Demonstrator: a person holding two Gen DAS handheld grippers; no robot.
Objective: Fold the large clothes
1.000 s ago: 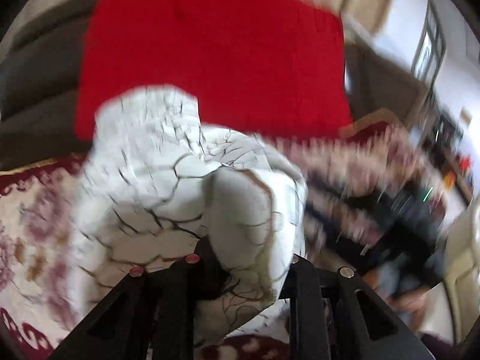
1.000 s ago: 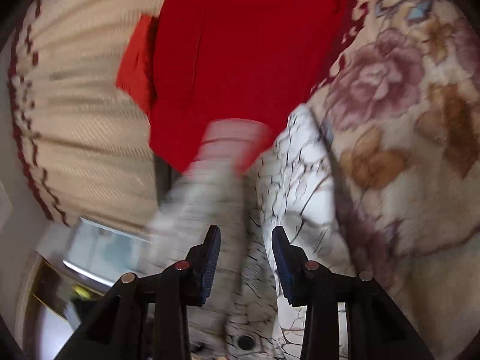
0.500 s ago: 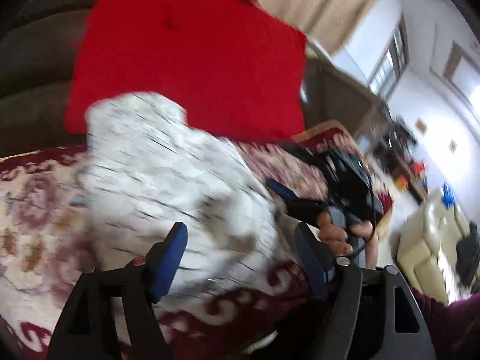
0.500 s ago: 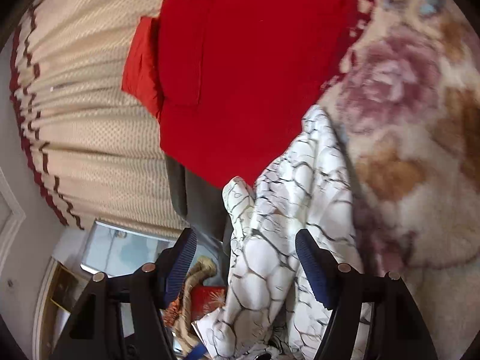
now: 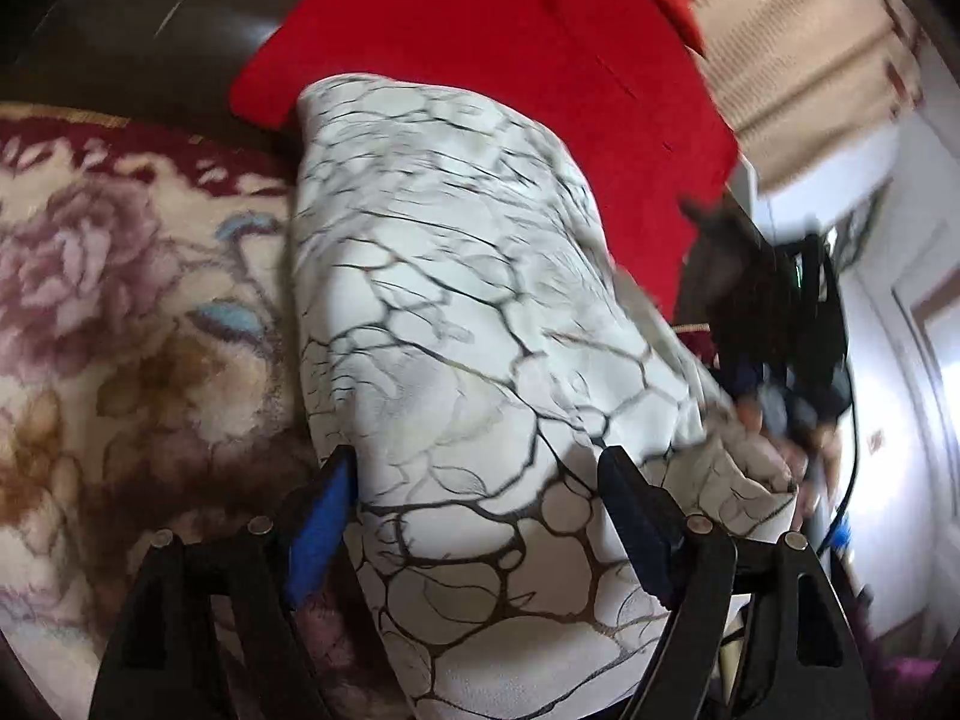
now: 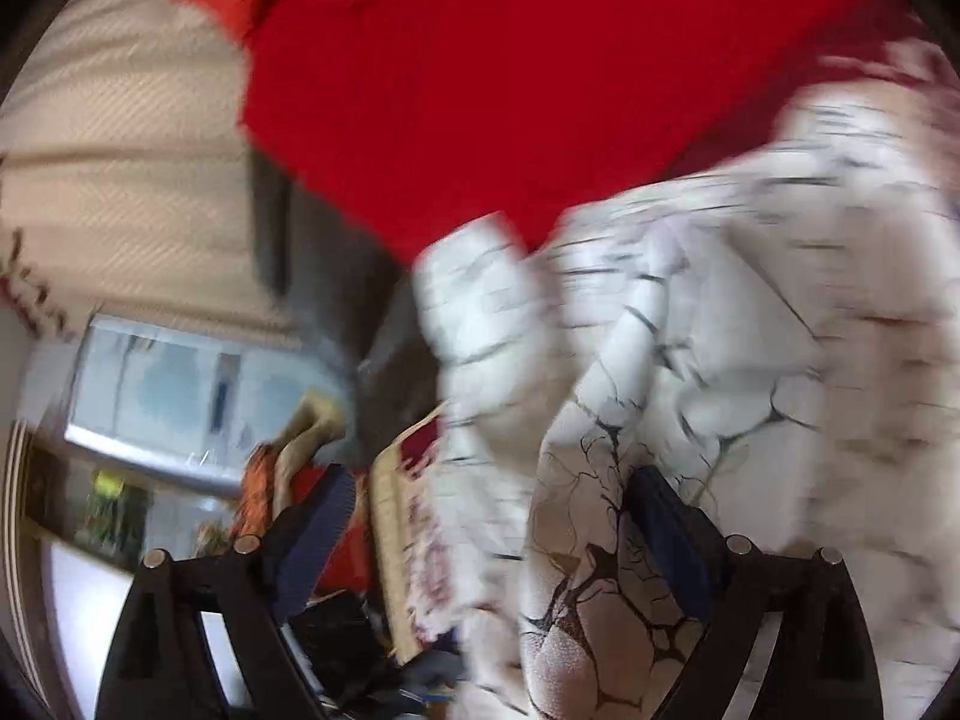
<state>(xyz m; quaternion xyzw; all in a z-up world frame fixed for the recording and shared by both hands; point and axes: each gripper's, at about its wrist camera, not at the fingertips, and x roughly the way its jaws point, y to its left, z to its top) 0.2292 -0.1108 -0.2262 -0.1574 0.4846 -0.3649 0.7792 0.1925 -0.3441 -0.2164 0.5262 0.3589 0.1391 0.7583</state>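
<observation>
The left gripper (image 5: 480,516) has its blue-padded fingers (image 5: 318,534) spread wide, and the white garment with a dark crackle pattern (image 5: 456,312) bulges up between them without being pinched. The right gripper (image 6: 486,540) has just been opening: its jaws stand far apart, the same garment (image 6: 690,372) lying against the right finger while the left one is clear of it. The garment lies bunched on a floral blanket (image 5: 132,324), its far edge against a red cloth (image 5: 480,30). Beyond hangs a beige curtain (image 6: 120,138).
</observation>
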